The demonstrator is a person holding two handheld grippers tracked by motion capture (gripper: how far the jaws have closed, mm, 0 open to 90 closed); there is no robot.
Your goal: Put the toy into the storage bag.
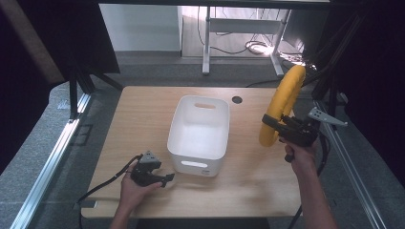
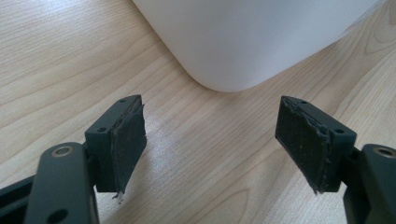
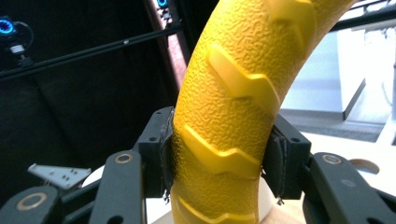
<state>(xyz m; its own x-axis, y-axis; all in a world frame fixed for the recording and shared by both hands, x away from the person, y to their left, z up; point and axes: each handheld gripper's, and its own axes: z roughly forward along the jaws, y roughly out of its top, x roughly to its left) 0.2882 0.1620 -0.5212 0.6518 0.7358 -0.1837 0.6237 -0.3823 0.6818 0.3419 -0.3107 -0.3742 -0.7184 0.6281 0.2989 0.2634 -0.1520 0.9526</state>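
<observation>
A curved yellow ring-shaped toy (image 1: 282,102) with raised zigzag ridges hangs in the air over the table's right side. My right gripper (image 1: 274,124) is shut on it, and the right gripper view has both pads pressed into the yellow toy (image 3: 231,116) from either side. A white plastic bin (image 1: 199,133) with handle slots sits at the table's middle, empty. Near the front left, my left gripper (image 1: 167,179) rests low over the wood, open, with nothing between its fingers (image 2: 128,140); the white bin's rounded corner (image 2: 243,42) is just ahead of it.
The wooden table (image 1: 143,109) has a round cable hole (image 1: 237,99) behind the bin. Black frame posts and dark curtains flank both sides. A white desk leg and cables stand on the floor beyond the far edge.
</observation>
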